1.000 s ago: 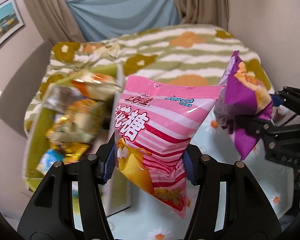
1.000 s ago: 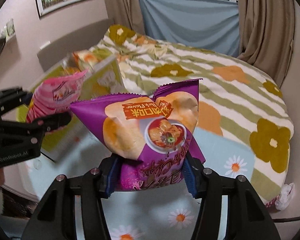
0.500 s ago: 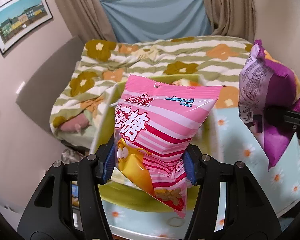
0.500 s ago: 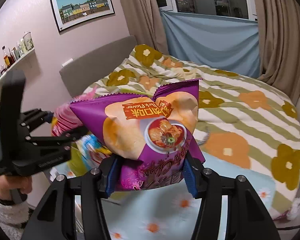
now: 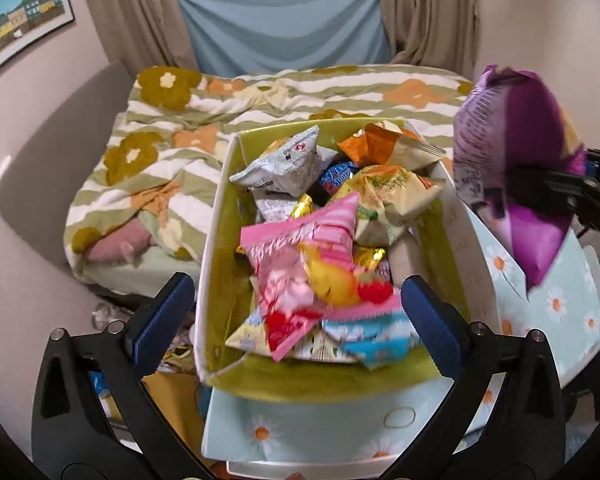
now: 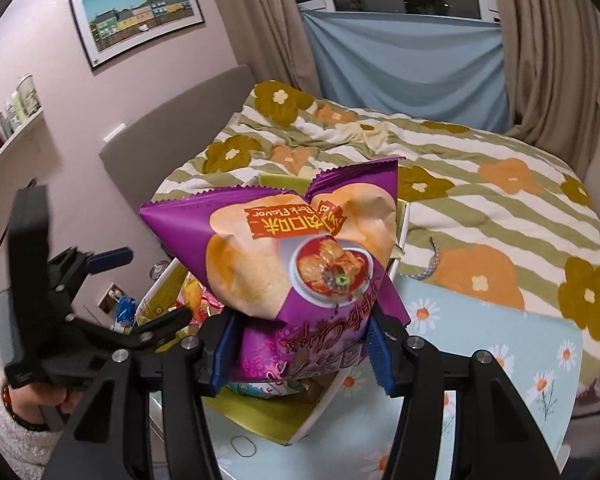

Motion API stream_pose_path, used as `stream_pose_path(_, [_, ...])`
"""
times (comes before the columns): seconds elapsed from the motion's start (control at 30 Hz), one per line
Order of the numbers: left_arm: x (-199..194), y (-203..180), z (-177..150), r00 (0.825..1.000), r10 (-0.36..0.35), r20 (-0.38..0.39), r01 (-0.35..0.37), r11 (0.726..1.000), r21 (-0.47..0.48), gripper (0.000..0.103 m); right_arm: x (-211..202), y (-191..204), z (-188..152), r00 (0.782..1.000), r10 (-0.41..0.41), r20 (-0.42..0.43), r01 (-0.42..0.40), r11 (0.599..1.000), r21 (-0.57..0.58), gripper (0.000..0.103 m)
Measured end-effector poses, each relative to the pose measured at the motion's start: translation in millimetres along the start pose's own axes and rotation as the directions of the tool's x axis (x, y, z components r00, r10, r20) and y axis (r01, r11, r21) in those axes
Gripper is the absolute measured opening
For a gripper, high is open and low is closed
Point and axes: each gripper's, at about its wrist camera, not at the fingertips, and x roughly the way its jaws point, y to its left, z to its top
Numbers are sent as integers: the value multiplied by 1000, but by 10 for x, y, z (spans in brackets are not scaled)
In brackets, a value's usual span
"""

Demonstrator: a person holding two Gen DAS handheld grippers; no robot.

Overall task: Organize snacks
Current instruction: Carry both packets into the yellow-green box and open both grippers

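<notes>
My left gripper is open above the green-lined storage box. The pink striped candy bag lies loose, blurred, on top of the snack packs in the box, between my spread fingers. My right gripper is shut on a purple chips bag, held upright over the box's right side; the bag also shows in the left wrist view. The left gripper shows open at the left of the right wrist view.
The box holds several packs, among them a grey one and an orange one. It stands on a daisy-print table. A bed with a striped flower quilt lies behind. A wall shelf with bottles is at the left.
My left gripper has opened and the pink candy bag has dropped into the box. The right gripper has carried the purple chips bag over the box.
</notes>
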Motion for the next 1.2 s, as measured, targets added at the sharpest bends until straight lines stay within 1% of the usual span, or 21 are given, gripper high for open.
stream_pose_path(0.13, [-53, 82, -124, 1000, -7, -9, 7, 1000, -9, 103, 17, 95, 27, 1000, -19, -15, 20, 1000, 11, 52])
stream_pose_path(0.27, [-60, 174, -172, 1000, -9, -16, 9, 1000, -18, 103, 143, 230, 90, 999, -26, -36, 26, 1000, 9, 53])
stream_pose_path(0.4, [-67, 234, -195, 1000, -9, -10, 9, 1000, -18, 103, 305, 298, 94, 996, -71, -62, 70, 998, -5, 53])
stream_pose_path(0.47, [-57, 238, -222, 1000, 0, -9, 0, 1000, -22, 103, 410, 286, 91, 997, -48, -66, 49, 999, 10, 54])
stream_pose_path(0.53, [-50, 243, -254, 1000, 4, -9, -4, 999, -32, 103, 476, 267, 71, 997, -29, -73, 31, 999, 17, 64])
stream_pose_path(0.6, [-64, 228, -304, 1000, 9, -11, -10, 999, -43, 103, 460, 245, 31, 997, -54, -60, 55, 998, 17, 98])
stream_pose_path(0.63, [-75, 216, -329, 1000, 15, -12, -15, 999, -48, 103, 435, 235, 16, 997, -58, -48, 59, 998, 21, 102])
stream_pose_path(0.67, [-86, 202, -346, 1000, 21, -13, -21, 998, -54, 103, 393, 203, -11, 998, -49, -32, 50, 998, 32, 103])
stream_pose_path(0.73, [-108, 179, -373, 999, 30, -18, -32, 997, -68, 103, 356, 152, -50, 999, -27, -33, 29, 998, 52, 103])
stream_pose_path(0.83, [-198, 139, -384, 999, 35, -16, -36, 995, -96, 103, 279, 149, -95, 999, -29, -30, 31, 999, 44, 103])
stream_pose_path(0.93, [-354, 95, -352, 1000, 28, 4, -27, 994, -102, 103, 78, 197, -121, 1000, -24, -1, 24, 999, 40, 103])
stream_pose_path(1.1, [-710, -47, -274, 996, 48, 72, -41, 995, -93, 103, -426, 255, -175, 996, -60, 63, 57, 997, 49, 103])
stream_pose_path(1.2, [-903, -128, -230, 995, 35, 98, -25, 994, -105, 103, -782, 252, -237, 988, -119, 94, 112, 991, 71, 103])
